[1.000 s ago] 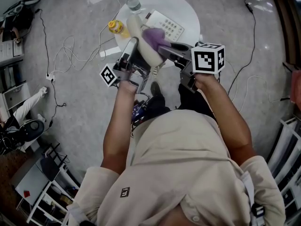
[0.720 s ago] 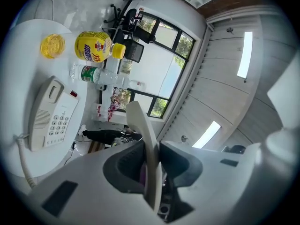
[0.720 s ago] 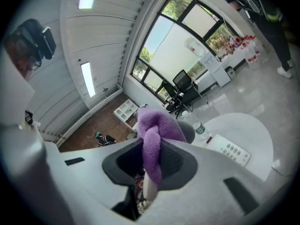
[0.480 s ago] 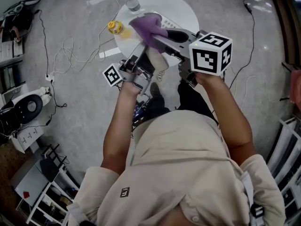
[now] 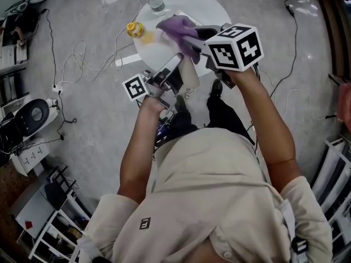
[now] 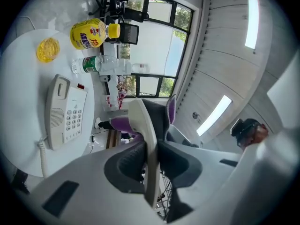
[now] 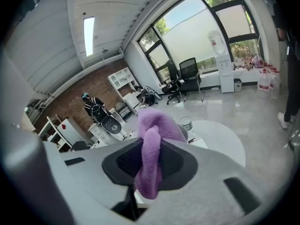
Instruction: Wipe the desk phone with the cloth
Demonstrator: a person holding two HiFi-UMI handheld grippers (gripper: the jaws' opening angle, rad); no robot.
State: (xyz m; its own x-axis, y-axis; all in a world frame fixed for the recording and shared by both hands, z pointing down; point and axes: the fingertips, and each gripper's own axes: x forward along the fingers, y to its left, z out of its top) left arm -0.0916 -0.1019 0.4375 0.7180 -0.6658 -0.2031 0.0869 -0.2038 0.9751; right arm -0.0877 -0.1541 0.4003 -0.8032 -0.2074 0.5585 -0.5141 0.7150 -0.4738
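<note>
Desk phone (image 6: 65, 114): the base lies flat on the white round worktop (image 6: 21, 86), keypad up, at 9 o'clock in the left tool view. A coiled cord (image 6: 42, 151) leaves the base at its 6 o'clock end.

Handset (image 6: 143, 125): it is off the base and well apart from it. You hold it in your left tool (image 6: 150, 158), one pad pressing on each side of its narrow body, and the jaws are closing on it.

Cloth (image 7: 151, 149): purple and bunched. It is clamped between the jaws of your right tool (image 7: 150, 165), which stand narrow on it. A fold sticks out past the tips and a tail hangs below them.

In the head view the cloth (image 5: 178, 29) sits at 12 o'clock from you, over the worktop (image 5: 216, 10), just beyond the far end of the handset (image 5: 190, 73). Whether cloth and handset touch cannot be told. Your right tool (image 5: 192, 40) reaches in from 4 o'clock, your left tool (image 5: 174, 70) from 7 o'clock.

Other items on the worktop, placed from the base in the left tool view:
- a yellow bottle (image 6: 89, 34) at 12 o'clock
- a clear water bottle (image 6: 101, 64) at 1 o'clock, just beside the yellow one
- a small yellow round item (image 6: 48, 49) at 11 o'clock

Loose cables (image 5: 82, 64) lie on the grey floor at 10 o'clock in the head view
</note>
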